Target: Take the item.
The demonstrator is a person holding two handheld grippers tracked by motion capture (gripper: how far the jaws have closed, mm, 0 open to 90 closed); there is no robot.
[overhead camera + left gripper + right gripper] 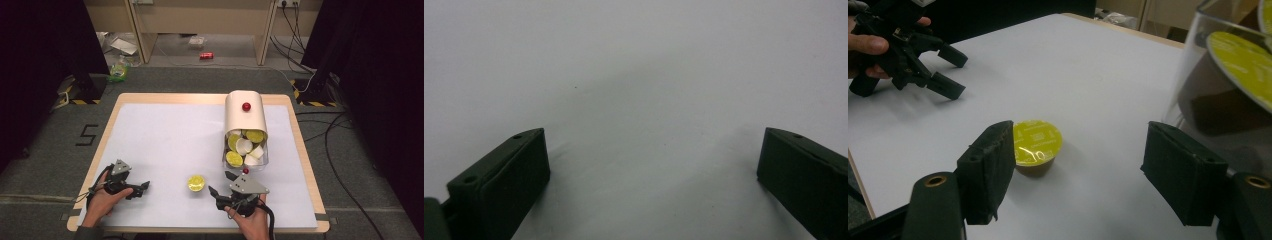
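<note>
A coffee capsule with a yellow foil top (196,183) (1037,145) stands alone on the white table mat. My right gripper (219,182) (1078,150) is just to its right, open, with the capsule close beyond one jaw and not touched. A clear box (223,156) (1193,65) behind holds several yellow and white capsules. A cream lid (245,122) with a red knob (246,106) leans over the box's far end. My left gripper (142,189) (651,155) (955,72) rests at the front left, open, nothing between its jaws.
The white mat (165,135) covers a wooden table whose front edge (200,227) runs under my hands. Cables (330,145) lie on the floor at the right. A red can (206,55) lies on the floor beyond the table.
</note>
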